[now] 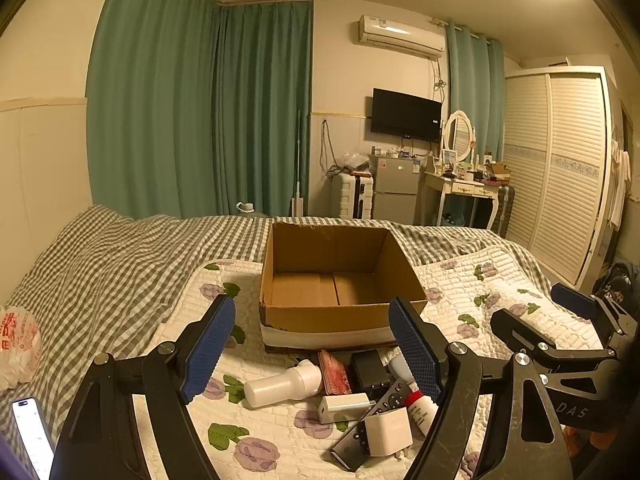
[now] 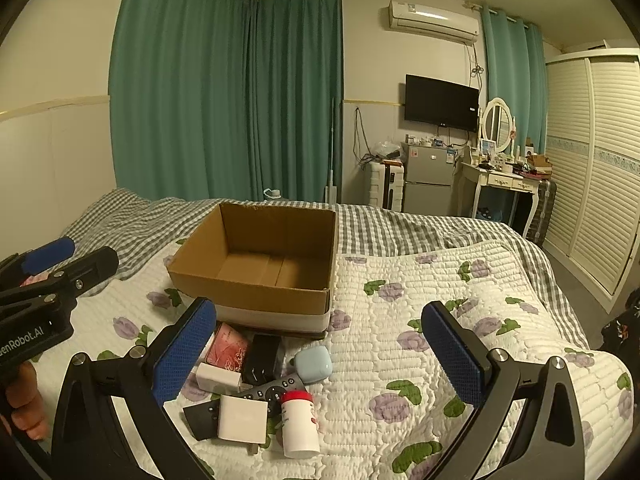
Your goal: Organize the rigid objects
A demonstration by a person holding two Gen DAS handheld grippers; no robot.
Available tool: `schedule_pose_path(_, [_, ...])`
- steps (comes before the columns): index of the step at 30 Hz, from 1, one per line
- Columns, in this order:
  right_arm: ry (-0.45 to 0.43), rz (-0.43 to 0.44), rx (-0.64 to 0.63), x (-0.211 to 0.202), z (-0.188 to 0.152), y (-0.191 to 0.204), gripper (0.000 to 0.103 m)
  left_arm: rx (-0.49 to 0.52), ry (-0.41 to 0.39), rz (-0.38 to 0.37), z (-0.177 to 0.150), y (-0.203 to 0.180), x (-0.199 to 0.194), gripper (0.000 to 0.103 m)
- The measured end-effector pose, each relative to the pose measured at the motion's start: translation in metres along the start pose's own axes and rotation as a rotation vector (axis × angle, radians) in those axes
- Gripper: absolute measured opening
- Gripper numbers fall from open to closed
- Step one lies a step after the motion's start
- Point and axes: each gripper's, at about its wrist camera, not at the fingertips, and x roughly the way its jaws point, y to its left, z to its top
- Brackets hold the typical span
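Observation:
An open, empty cardboard box [image 1: 340, 276] [image 2: 260, 264] stands on the floral quilt. In front of it lies a pile: a white bottle on its side [image 1: 282, 388], a red pouch [image 1: 334, 372] [image 2: 228, 348], a black adapter [image 1: 370, 372] [image 2: 262, 358], a black remote [image 1: 372, 420] [image 2: 272, 392], white chargers [image 1: 390, 430] [image 2: 242, 418], a red-capped white bottle [image 2: 298, 422] and a pale blue case [image 2: 314, 364]. My left gripper [image 1: 312, 352] is open above the pile. My right gripper [image 2: 320, 352] is open, just right of the pile.
The bed has a grey checked sheet [image 1: 120, 264] and quilt [image 2: 440, 320]. A phone [image 1: 32, 436] and a plastic bag [image 1: 18, 348] lie at the left. A fridge [image 2: 428, 184], dressing table [image 2: 504, 184] and wardrobe [image 2: 592, 160] stand beyond the bed.

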Motion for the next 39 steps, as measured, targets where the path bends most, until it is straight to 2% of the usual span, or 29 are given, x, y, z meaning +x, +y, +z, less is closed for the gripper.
schedule_pose_path(39, [0.011, 0.007, -0.014, 0.0017, 0.0002, 0.0029, 0.103, 0.001, -0.001, 0.004, -0.0019, 0.0003, 0.0007, 0.082])
